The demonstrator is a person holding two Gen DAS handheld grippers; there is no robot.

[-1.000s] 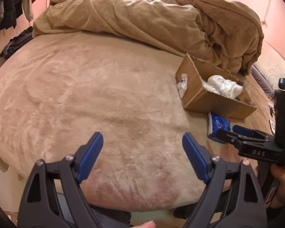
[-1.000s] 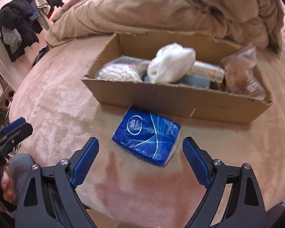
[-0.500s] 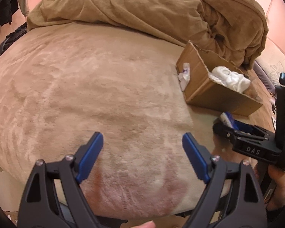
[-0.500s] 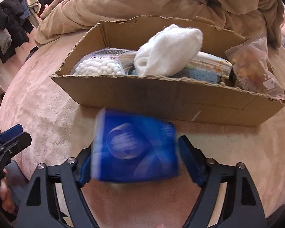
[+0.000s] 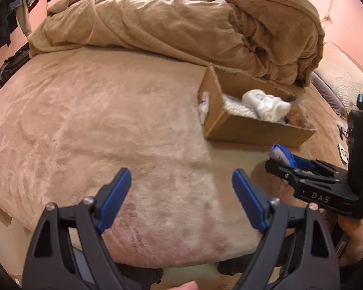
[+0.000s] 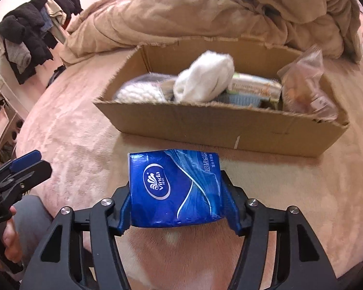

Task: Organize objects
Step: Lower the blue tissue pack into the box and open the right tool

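Observation:
A blue Vinda tissue pack [image 6: 171, 181] sits between the pads of my right gripper [image 6: 175, 193], whose jaws are closing and press on its two sides. It is just in front of the open cardboard box [image 6: 217, 130]. The box holds a white cloth [image 6: 203, 79], a bag of white balls [image 6: 138, 91], flat packets and a clear plastic bag [image 6: 305, 84]. In the left wrist view the pack's end [image 5: 282, 153] pokes out of the right gripper below the box [image 5: 254, 130]. My left gripper [image 5: 180, 176] hangs open and empty over the bare plush bed cover.
A rumpled tan duvet [image 5: 181, 24] is heaped behind the box. Dark clothes [image 6: 29, 36] hang at the far left. The bed's near edge [image 5: 181, 261] runs just under the left gripper. A person's hand [image 5: 355, 236] holds the right gripper's handle.
The right gripper went forward over the tissue pack that lay on the bed, and its jaws narrowed until they pinch it. The left gripper drew back and up a little, still open.

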